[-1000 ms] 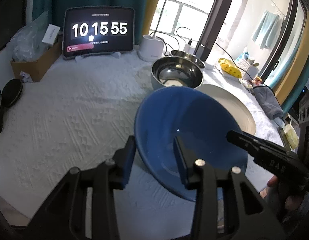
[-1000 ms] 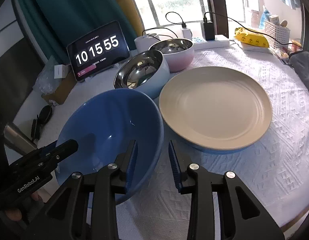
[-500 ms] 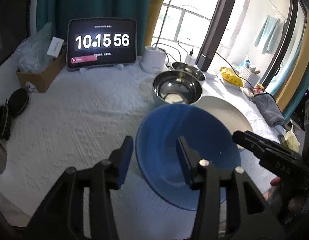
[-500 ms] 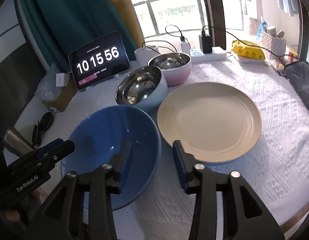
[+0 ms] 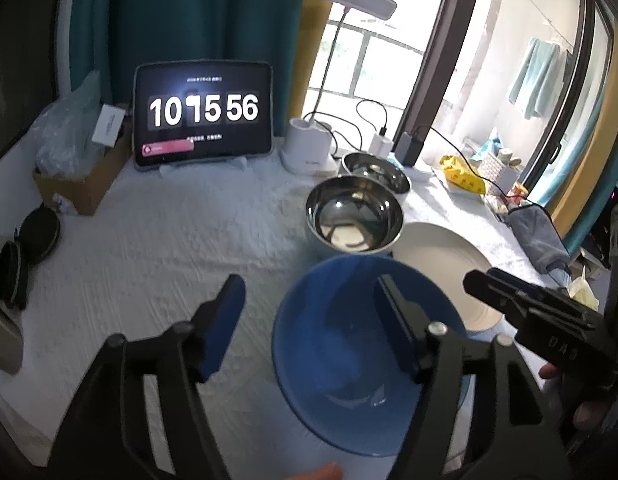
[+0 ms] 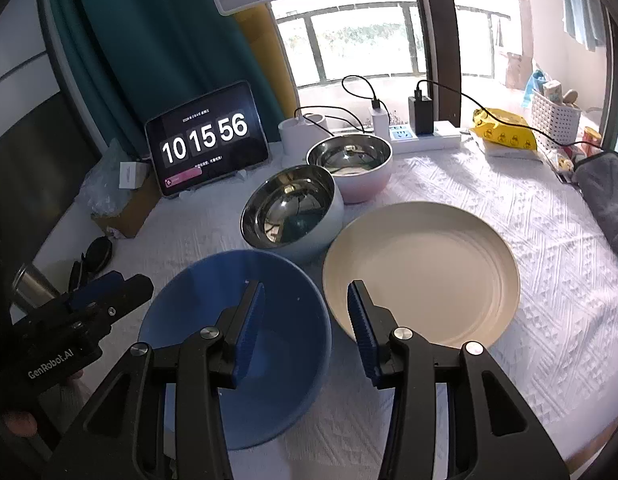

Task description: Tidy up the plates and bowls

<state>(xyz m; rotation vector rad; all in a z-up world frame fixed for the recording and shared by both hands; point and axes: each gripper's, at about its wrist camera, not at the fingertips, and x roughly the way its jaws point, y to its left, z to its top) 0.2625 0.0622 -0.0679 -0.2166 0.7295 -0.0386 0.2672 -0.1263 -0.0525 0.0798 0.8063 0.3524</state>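
Note:
A blue bowl [image 5: 341,344] [image 6: 213,304] rests on the white cloth near the front. My left gripper [image 5: 309,320] straddles its left rim. Its jaws are opening, one finger inside the bowl and one outside, and neither pad touches the rim. My right gripper [image 6: 305,328] straddles the right rim, open, its pads clear of it. Each gripper shows in the other's view, the left gripper [image 6: 93,304] and the right gripper [image 5: 529,308]. A cream plate [image 6: 425,272] [image 5: 441,260] lies right of the bowl. Behind stand a pale-blue steel bowl [image 6: 289,212] [image 5: 353,216] and a pink steel bowl [image 6: 349,160].
At the back stand a tablet clock [image 6: 207,138], a white lamp base [image 6: 301,136] and a power strip [image 6: 425,136] with cables. A yellow packet [image 6: 505,132] and a grey cloth [image 6: 605,192] lie at the right. A cardboard box [image 5: 81,184] sits at the left.
Both grippers have let go of the blue bowl's rim, their jaws now wider. Both have risen and drawn back, so the bowl looks smaller and lower.

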